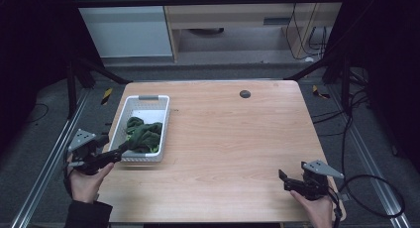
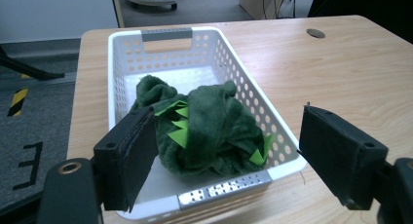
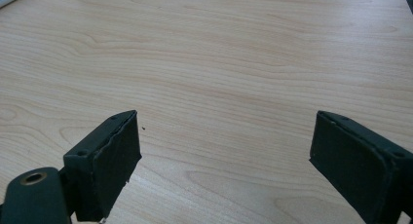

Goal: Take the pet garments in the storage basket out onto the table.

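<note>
At the white basket's (image 2: 287, 131) near end, your left claw (image 2: 224, 156) gapes before the green towel (image 2: 204, 126); your right claw (image 3: 224, 160) hangs released over the worktop (image 3: 219, 63).

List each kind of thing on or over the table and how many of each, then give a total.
White perforated basket: 1
Dark green cloth bundle in the basket: 1
Hand-held grippers, both open: 2, left hand-held gripper at the basket's near end and right hand-held gripper over bare table
Total: 4
</note>
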Action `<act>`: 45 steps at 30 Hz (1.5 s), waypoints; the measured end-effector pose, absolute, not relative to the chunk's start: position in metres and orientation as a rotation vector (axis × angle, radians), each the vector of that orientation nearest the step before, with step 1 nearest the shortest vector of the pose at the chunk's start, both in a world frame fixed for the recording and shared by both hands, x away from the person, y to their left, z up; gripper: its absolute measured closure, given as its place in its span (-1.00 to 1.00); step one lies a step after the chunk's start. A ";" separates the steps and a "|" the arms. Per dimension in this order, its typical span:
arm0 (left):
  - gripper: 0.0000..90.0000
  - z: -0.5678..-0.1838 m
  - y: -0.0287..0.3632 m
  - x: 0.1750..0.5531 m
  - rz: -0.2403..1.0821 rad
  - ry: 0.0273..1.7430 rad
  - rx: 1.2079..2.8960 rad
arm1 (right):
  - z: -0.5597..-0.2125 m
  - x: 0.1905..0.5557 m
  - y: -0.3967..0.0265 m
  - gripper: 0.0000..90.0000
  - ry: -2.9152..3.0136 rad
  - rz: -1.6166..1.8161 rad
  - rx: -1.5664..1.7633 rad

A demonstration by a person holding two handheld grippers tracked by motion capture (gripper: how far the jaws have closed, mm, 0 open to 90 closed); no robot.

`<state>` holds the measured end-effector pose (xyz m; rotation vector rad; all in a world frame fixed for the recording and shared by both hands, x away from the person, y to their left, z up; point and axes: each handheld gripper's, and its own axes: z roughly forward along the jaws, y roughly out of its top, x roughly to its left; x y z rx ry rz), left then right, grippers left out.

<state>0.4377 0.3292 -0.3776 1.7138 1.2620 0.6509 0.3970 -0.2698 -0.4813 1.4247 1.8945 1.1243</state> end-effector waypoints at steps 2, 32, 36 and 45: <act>-0.54 -0.376 0.329 0.441 0.653 1.265 1.717 | -0.481 0.397 -0.270 -0.76 1.896 1.124 1.426; -0.63 -0.379 0.307 0.496 0.594 1.292 1.897 | -0.483 0.400 -0.269 -0.77 1.921 1.117 1.428; -0.63 -0.380 0.305 0.502 0.584 1.305 1.905 | -0.484 0.400 -0.269 -0.77 1.924 1.113 1.421; -0.63 -0.383 0.303 0.514 0.580 1.311 1.954 | -0.484 0.401 -0.269 -0.78 1.931 1.105 1.420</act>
